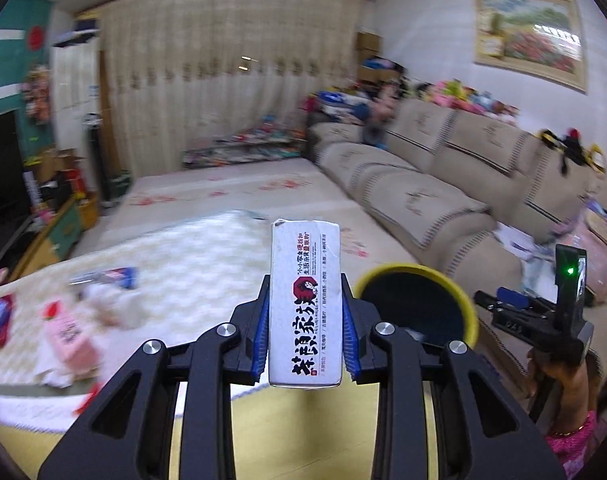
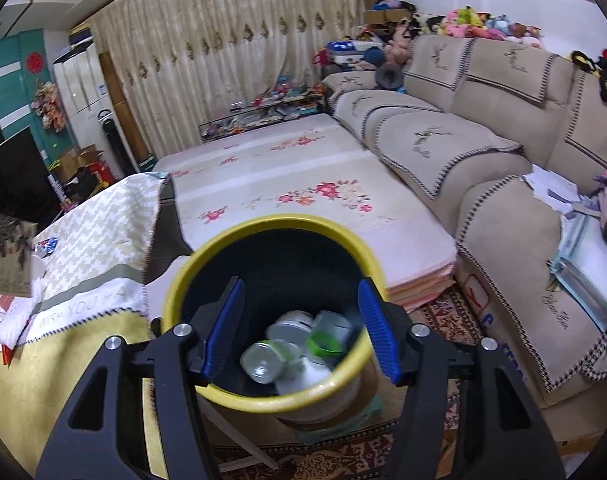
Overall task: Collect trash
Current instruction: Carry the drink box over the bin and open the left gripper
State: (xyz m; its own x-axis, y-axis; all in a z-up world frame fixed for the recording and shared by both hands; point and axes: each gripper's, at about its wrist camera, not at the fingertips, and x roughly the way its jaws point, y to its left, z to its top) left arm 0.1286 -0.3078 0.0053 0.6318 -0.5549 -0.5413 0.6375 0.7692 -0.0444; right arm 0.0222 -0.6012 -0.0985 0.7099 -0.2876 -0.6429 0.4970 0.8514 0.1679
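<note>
Left wrist view shows the left gripper (image 1: 305,320) clamped on a white carton (image 1: 305,304) printed with black characters and a red seal; the blue pads (image 1: 262,330) press its two long sides, jaws only narrowly apart, and the carton stands upright between them. Just to its right sits the yellow-rimmed bin (image 1: 417,304), beyond which a hand (image 1: 565,384) holds the other tool. Behind lies a table under a patterned cloth (image 1: 191,276) with a pink box (image 1: 69,340) and blurred scraps (too smeared to name).

From the right wrist camera, the right gripper (image 2: 299,334) hangs over the bin (image 2: 239,394) with its jaws about half open and nothing between the pads. Inside the bin lie clear plastic bottles (image 2: 263,360) and a green-capped container (image 2: 327,336). A beige sofa (image 2: 483,140) runs along the right.
</note>
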